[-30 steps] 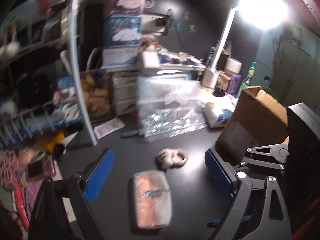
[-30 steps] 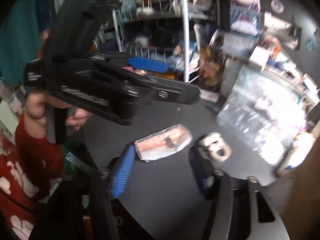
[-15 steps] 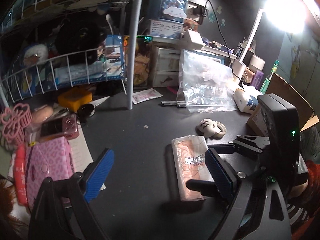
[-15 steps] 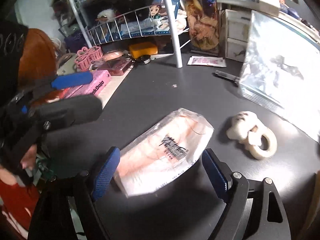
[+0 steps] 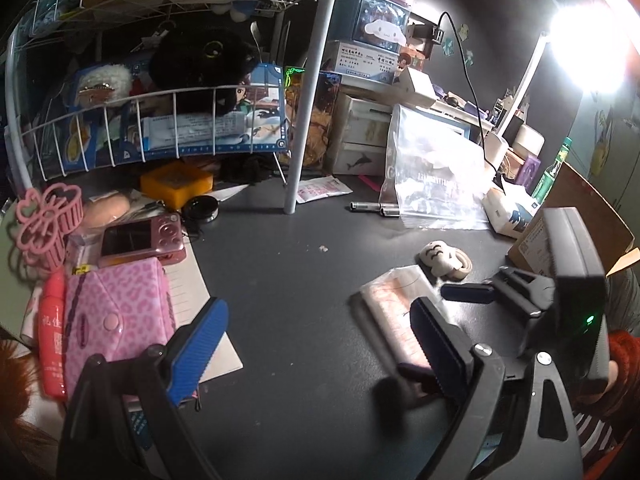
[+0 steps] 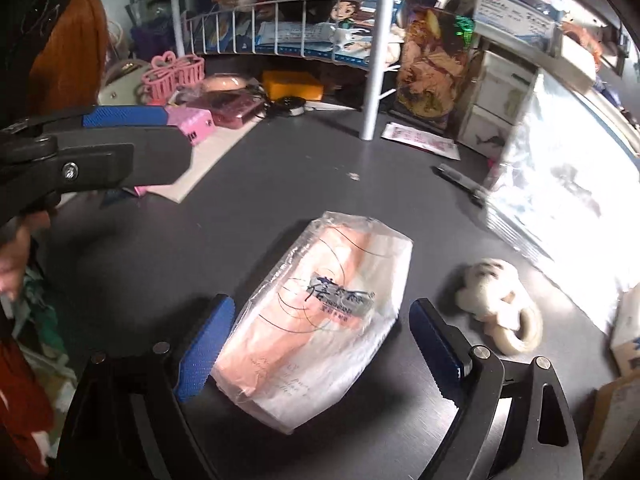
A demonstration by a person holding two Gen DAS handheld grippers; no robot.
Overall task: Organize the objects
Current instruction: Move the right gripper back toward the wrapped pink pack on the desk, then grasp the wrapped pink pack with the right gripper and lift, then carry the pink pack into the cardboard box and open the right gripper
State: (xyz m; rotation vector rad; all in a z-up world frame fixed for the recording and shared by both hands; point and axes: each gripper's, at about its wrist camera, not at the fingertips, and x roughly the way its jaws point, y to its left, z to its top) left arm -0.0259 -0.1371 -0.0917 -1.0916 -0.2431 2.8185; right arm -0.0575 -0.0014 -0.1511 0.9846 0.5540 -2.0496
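Note:
A clear plastic pack of pink tissues [image 6: 320,312] lies flat on the dark desk; it also shows in the left wrist view [image 5: 394,308]. My right gripper [image 6: 320,344] is open with its blue pads on either side of the pack, the near end of the pack between them. My left gripper [image 5: 316,352] is open and empty over bare desk, left of the pack. A small white plush ring toy [image 6: 500,312] lies to the right of the pack, also in the left wrist view [image 5: 444,260].
A white wire rack [image 5: 160,120] on a white pole [image 5: 308,88] stands at the back left. Pink pouch [image 5: 112,312], pink camera [image 5: 140,236], yellow box [image 5: 176,184] lie left. A clear zip bag [image 5: 432,172], pen [image 5: 372,208], cardboard box [image 5: 572,216] and lamp are right.
My right gripper has come down and forward so the tissue pack now sits between its open pads. My left gripper has swung left, toward the rack and pink items.

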